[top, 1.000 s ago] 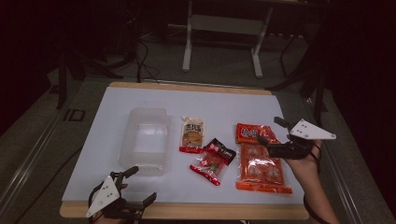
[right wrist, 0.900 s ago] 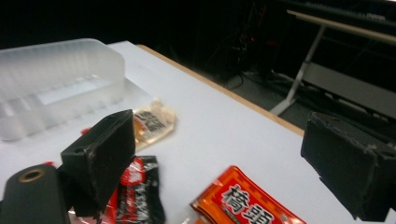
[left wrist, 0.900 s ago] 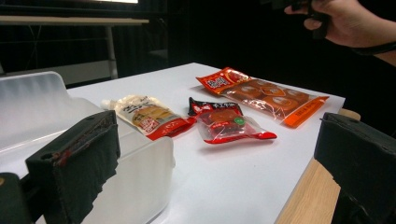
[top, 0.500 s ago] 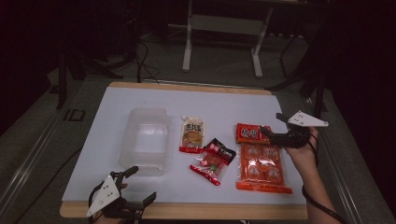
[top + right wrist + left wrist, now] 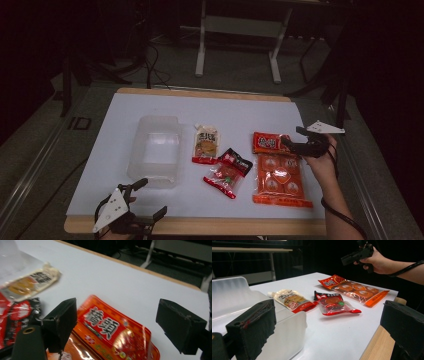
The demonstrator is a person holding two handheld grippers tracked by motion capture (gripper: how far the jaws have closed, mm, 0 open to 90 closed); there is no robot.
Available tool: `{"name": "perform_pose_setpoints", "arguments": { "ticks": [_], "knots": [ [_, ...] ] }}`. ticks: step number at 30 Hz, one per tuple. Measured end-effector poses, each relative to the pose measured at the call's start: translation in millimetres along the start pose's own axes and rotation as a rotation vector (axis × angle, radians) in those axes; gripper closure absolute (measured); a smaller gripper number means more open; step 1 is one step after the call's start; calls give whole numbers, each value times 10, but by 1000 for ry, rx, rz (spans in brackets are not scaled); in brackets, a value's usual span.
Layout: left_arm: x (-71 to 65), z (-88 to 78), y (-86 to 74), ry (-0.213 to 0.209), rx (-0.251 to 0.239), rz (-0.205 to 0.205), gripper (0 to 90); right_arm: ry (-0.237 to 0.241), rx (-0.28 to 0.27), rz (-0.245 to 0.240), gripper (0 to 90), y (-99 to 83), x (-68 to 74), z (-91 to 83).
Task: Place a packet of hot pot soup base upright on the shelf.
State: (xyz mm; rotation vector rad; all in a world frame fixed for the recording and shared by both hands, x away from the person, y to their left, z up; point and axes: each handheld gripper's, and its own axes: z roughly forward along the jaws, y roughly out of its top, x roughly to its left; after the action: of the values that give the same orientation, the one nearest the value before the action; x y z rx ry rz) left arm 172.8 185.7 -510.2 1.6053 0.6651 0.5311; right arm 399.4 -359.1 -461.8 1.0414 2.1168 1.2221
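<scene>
surface: white table (image 5: 150, 107), wood edge | room: dark | fingers: left gripper (image 5: 145, 200) spread, right gripper (image 5: 295, 137) spread, closing

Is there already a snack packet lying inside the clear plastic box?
No, in the high view the clear plastic box holds nothing, and all three snack packets lie on the white table to its right.

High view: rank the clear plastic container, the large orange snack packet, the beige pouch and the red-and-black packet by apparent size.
1. Clear plastic container
2. Large orange snack packet
3. Beige pouch and red-and-black packet: alike.
</scene>
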Motion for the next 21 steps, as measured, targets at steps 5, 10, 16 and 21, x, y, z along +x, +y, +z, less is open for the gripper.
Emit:
{"name": "perform_pose_setpoints", "arguments": {
  "ticks": [5,10,16,21],
  "knots": [
    [-1,-16,-6,8,0,-2,7,-5,27,15,193,-105,-97,66],
    [-8,-44,-11,19,3,-2,7,-12,71,34,234,-195,-194,144],
    [-13,-80,-23,32,5,-7,7,-22,121,46,277,-325,-275,249],
    [-16,-103,-32,39,15,-7,7,-23,139,64,285,-404,-318,312]
  ]
}}
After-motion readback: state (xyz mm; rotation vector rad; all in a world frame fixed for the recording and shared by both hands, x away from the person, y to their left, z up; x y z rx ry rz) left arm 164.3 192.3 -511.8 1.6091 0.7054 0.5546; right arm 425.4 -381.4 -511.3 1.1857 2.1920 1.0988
